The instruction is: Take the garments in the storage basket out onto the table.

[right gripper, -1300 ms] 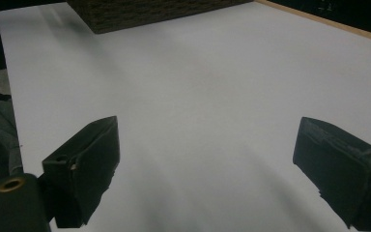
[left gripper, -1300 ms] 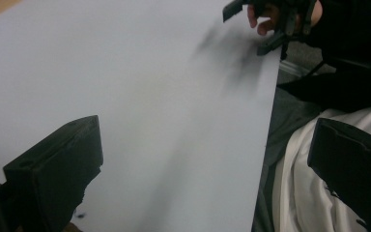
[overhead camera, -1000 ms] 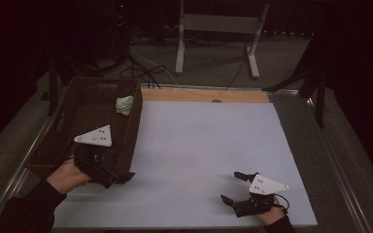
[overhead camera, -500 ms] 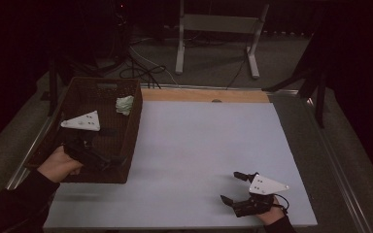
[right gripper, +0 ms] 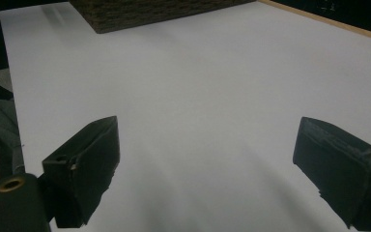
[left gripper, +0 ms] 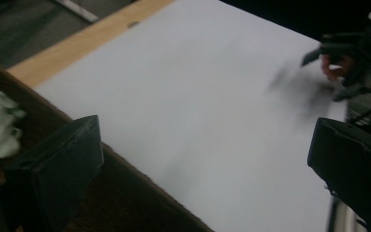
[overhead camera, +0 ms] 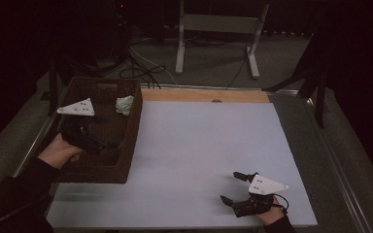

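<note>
Moving deeper into basket (overhead camera: pixel 126 145), left gripper (overhead camera: pixel 108 143) fingers spread, nearing cloth (overhead camera: pixel 124 105): soft, light, pinchable at any fold. Right gripper (overhead camera: pixel 232 188) resting open-fingered on surface (overhead camera: pixel 199 145).

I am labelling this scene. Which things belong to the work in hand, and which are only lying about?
In the work:
- left gripper, jaws open, inside the basket
- brown woven basket
- pale crumpled cloth in the basket's far corner

Lying about:
- right gripper, open, resting on the white table
- cables and metal stand on the floor
</note>
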A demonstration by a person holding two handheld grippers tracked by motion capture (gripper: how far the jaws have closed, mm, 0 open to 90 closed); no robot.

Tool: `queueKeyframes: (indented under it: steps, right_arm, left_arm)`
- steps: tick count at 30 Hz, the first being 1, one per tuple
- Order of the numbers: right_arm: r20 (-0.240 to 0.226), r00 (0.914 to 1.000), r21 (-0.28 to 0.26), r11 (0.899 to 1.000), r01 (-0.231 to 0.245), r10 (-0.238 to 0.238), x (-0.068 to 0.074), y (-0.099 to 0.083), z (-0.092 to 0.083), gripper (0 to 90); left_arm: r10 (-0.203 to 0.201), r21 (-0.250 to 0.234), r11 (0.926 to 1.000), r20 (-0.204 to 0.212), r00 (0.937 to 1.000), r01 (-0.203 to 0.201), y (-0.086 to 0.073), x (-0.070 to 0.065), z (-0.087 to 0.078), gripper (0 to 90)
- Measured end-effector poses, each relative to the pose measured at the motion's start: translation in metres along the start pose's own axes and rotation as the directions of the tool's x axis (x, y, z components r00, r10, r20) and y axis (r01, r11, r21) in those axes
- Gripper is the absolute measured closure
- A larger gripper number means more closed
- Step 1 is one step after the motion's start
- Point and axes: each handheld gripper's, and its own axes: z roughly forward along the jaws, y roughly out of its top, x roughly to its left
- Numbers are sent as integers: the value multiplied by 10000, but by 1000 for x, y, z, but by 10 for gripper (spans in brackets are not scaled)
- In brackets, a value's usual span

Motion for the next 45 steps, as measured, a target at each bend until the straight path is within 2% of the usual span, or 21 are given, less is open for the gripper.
queueKeyframes:
  steps: [4,5,9,11,16,19,21,23,25,29,31,34,35,39,45]
  right_arm:
    - [-23,10000,18,10000,10,-10,0,0,1,96]
    - [-23,10000,18,10000,10,-10,0,0,1,96]
    - [-20,10000,-25,10000,-14,14,0,0,1,96]
    - [-25,10000,-29,10000,-14,14,0,0,1,96]
    - [-20,10000,28,10000,5,-4,0,0,1,96]
    - [-18,10000,28,10000,3,-3,0,0,1,96]
    - [-34,10000,9,10000,11,-11,0,0,1,96]
    - [-57,10000,-2,10000,23,-23,1,0,1,96]
    - [-83,10000,5,10000,29,-29,1,-1,2,96]
    - [-129,9999,-43,10000,-53,52,0,0,1,96]
    - [-124,9999,-56,10000,-81,80,0,0,1,96]
    - [-128,9999,-54,10000,-42,42,0,0,2,96]
    - [-127,9999,-48,10000,-18,17,1,0,2,96]
    - [-113,9999,-31,10000,-17,17,0,-1,2,96]
    - [-176,9998,-22,10000,-24,24,0,-1,3,96]
  left_arm:
    - [-39,-147,9999,-476,9989,32,0,11,1,1]
    - [-39,-147,9999,-476,9989,32,0,11,1,1]
    - [-533,-159,9985,-710,9961,523,2,27,3,1]
    - [-610,-100,9981,-704,9957,604,3,30,4,1]
    - [-1016,-40,9948,-1107,9886,1017,8,45,11,1]
    - [-1304,114,9911,-1280,9832,1329,9,52,16,1]
    - [-1600,97,9866,-1419,9769,1630,9,59,19,1]
    - [-1676,146,9849,-1660,9718,1723,7,64,23,1]
    - [-1836,186,9817,-1679,9686,1893,6,70,26,1]
    - [-1912,384,9787,-1860,9638,2016,4,80,33,1]
    - [-2054,443,9750,-1955,9590,2178,3,85,36,1]
    - [-2298,425,9690,-2050,9514,2432,3,93,42,1]
    - [-2279,416,9695,-2105,9506,2416,3,95,43,1]
    - [-2570,373,9622,-2048,9445,2699,3,104,49,1]
    - [-3027,310,9477,-2270,9256,3175,0,119,57,1]
